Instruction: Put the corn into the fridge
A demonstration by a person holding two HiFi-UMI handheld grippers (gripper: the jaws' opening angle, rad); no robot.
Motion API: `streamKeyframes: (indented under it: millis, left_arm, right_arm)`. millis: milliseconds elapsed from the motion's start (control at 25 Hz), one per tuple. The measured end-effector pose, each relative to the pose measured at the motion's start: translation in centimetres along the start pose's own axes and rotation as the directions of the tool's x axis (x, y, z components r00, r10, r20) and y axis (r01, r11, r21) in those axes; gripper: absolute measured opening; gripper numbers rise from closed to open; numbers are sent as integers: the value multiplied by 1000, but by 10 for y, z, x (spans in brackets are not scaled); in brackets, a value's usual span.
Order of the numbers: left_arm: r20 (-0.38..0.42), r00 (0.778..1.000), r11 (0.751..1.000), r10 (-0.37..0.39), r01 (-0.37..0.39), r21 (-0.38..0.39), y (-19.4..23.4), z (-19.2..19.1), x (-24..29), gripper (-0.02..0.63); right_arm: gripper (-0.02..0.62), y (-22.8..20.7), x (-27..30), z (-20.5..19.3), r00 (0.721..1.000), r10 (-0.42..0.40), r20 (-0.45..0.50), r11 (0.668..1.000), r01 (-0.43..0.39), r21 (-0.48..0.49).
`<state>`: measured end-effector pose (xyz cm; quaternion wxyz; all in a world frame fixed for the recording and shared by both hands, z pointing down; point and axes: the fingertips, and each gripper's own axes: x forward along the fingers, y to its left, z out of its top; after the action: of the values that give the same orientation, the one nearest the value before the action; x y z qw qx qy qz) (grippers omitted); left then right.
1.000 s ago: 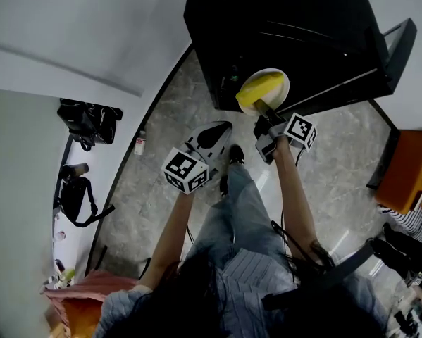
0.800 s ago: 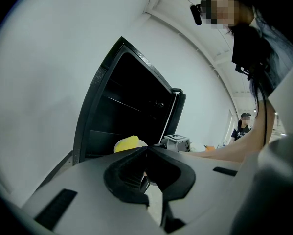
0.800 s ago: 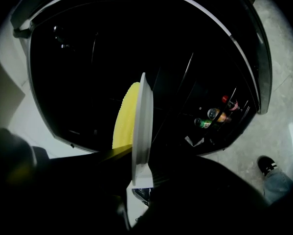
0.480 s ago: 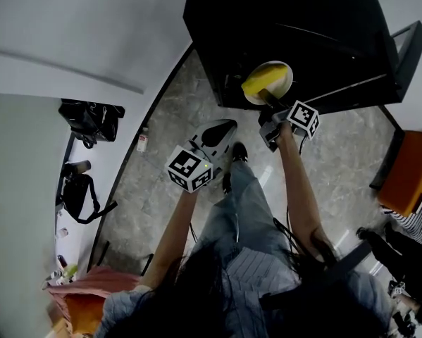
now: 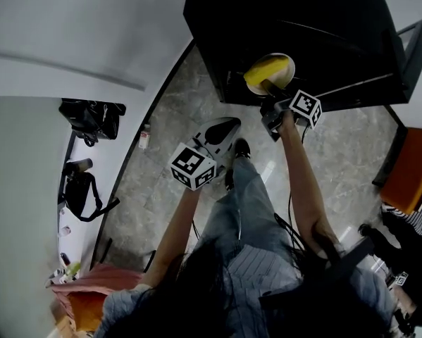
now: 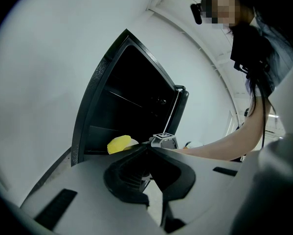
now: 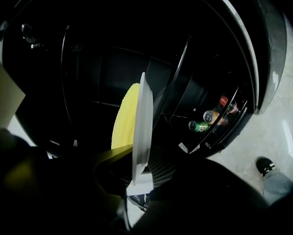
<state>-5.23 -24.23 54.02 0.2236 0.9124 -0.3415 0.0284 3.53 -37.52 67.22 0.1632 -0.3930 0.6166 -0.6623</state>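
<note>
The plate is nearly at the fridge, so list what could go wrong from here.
1. The right tongs pinch the plate only at its rim. The corn lies loose on it and could roll off if the plate tips.
2. The plate's far edge could catch a shelf edge inside the dark fridge.
3. The left tongs are shut, empty and away from the plate, so nothing backs up that one grip.

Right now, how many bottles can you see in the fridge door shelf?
3, in a row on the fridge door shelf: a green bottle, an orange bottle beside it, then a red-capped bottle. The dark interior may hide more.
</note>
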Motion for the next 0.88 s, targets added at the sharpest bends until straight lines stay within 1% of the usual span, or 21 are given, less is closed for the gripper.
streamKeyframes:
  millis: [160, 480, 880]
  left_arm:
    - [0, 1000, 1000, 1, -1, -12, 1, 0, -2, 8]
    - [-9, 1000, 1000, 6, -7, -26, 3, -7, -3, 8]
    - [-23, 1000, 999, 7, -8, -42, 1, -15, -4, 8]
  right_arm:
    - [52, -1, 6, 6, 999, -2, 35, 999, 1, 45]
    - [49, 0, 21, 20, 998, -45, 52, 999, 44, 17]
    - [48, 0, 22, 21, 996, -61, 60, 998, 61, 4]
